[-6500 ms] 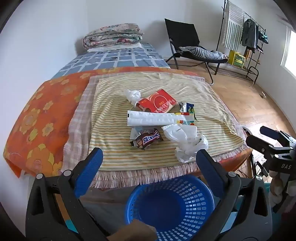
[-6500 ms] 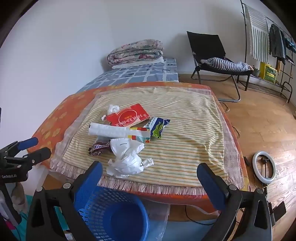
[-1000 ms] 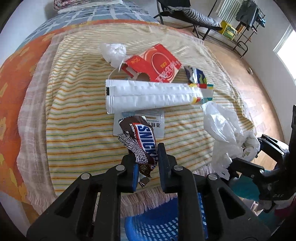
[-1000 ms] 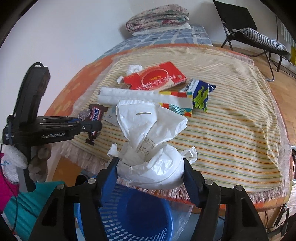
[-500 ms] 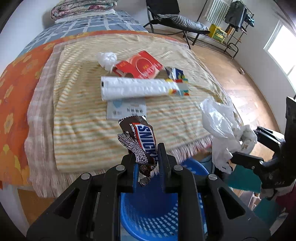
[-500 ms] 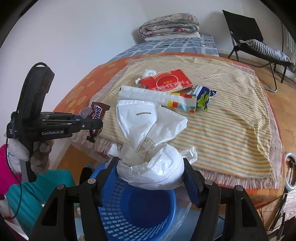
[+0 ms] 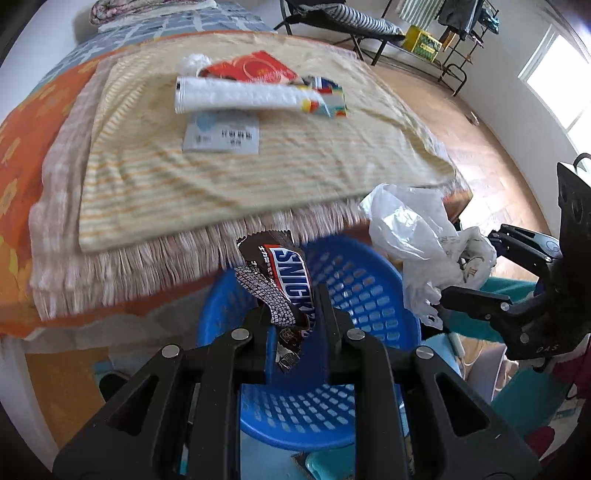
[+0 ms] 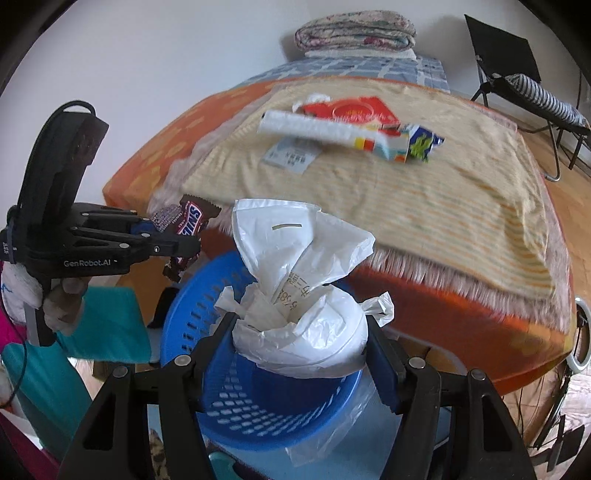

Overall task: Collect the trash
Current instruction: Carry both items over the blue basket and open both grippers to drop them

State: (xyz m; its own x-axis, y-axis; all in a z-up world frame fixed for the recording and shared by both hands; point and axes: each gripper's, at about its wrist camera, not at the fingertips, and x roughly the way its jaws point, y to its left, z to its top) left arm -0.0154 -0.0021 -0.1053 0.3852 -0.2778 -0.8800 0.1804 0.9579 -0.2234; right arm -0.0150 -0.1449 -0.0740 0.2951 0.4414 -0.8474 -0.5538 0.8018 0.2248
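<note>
Striped bedspread (image 7: 258, 177) partly cleared, red carton (image 7: 255, 68), white tube (image 7: 240, 96) and paper slip (image 7: 221, 138) left. Over blue basket (image 7: 369, 280): left gripper (image 7: 291, 317) clamped on Snickers wrapper (image 7: 280, 280), right gripper (image 8: 301, 347) squeezing plastic bag (image 8: 303, 295). Nothing dropped yet.

Home bedroom: bed (image 8: 369, 70), folded quilt (image 8: 354, 31)

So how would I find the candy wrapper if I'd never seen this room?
Look for the bed with the striped blanket, then the round blue basket on the floor at its fringed edge. Right above that basket, the left gripper pinches the candy wrapper. It's small, dark brown, with blue letters, unlike the big crumpled white plastic bag beside it.
</note>
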